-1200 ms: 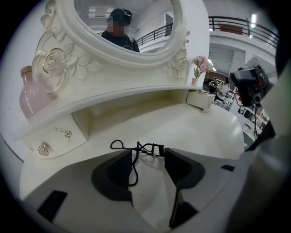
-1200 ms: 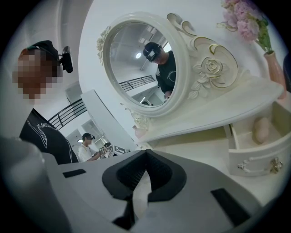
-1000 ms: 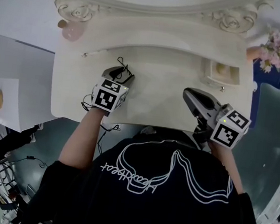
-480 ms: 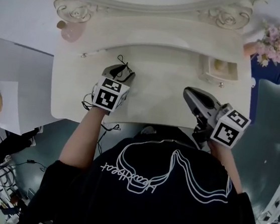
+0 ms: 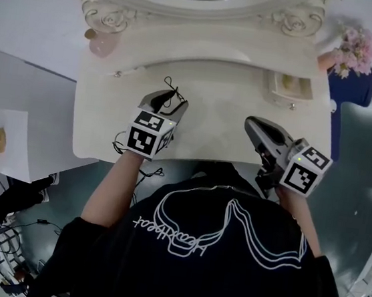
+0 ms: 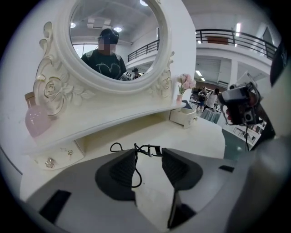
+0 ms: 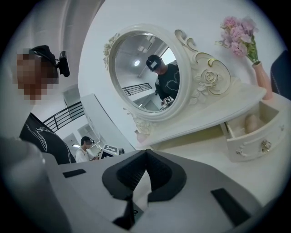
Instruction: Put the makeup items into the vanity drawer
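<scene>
A black wire eyelash curler [image 6: 144, 149] sits between the tips of my left gripper [image 6: 148, 154], and the pads are shut on it. One handle loop hangs down in front of the left pad. In the head view the curler [image 5: 171, 86] sticks out past the left gripper [image 5: 172, 100] above the middle left of the vanity top [image 5: 217, 115]. The small vanity drawer [image 5: 290, 85] stands pulled out at the back right, with a beige rounded item [image 7: 251, 122] inside. My right gripper [image 5: 253, 124] hovers near the front right edge, shut and empty.
A pink bottle [image 5: 99, 44] stands on the shelf at the back left. A vase of pink flowers [image 5: 350, 47] is at the back right, with a blue seat [image 5: 351, 91] beside it. The oval mirror [image 6: 116, 41] rises behind. A shut drawer with a knob [image 6: 49, 162] is at the left.
My left gripper has shifted a little to the right with the eyelash curler in it. The right gripper has stayed in place. The head view has tilted slightly.
</scene>
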A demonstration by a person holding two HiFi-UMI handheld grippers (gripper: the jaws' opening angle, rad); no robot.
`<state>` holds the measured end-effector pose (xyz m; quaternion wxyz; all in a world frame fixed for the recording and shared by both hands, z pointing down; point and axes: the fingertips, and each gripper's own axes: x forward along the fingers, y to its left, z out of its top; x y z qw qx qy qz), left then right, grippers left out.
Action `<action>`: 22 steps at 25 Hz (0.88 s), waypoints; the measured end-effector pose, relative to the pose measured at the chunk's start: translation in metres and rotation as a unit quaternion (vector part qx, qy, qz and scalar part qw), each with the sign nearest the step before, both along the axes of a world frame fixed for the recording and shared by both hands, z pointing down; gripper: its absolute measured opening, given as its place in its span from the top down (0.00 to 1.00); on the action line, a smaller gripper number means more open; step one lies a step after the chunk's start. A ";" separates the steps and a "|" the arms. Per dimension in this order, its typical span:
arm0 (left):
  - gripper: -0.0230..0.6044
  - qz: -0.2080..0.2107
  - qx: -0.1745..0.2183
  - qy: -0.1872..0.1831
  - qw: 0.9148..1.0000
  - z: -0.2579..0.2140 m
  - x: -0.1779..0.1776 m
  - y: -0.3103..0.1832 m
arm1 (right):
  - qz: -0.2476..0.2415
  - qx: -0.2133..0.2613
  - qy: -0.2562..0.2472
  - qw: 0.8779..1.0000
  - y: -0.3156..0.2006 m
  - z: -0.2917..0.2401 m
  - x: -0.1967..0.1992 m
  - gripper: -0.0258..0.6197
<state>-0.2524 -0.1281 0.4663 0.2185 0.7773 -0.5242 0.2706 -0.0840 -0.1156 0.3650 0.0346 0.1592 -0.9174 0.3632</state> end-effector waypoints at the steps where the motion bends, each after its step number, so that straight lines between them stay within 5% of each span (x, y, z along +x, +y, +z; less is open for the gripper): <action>1: 0.67 0.002 0.006 0.008 1.000 -0.007 0.003 0.003 | 0.002 0.003 -0.001 1.000 0.003 -0.002 0.000 0.95; 13: 0.67 0.044 0.062 0.106 0.991 -0.083 0.046 0.042 | 0.041 0.033 -0.013 0.999 0.046 -0.028 0.007 0.95; 22: 0.67 0.104 0.090 0.134 0.981 -0.114 0.086 0.056 | 0.099 0.044 -0.008 0.994 0.073 -0.033 0.039 0.95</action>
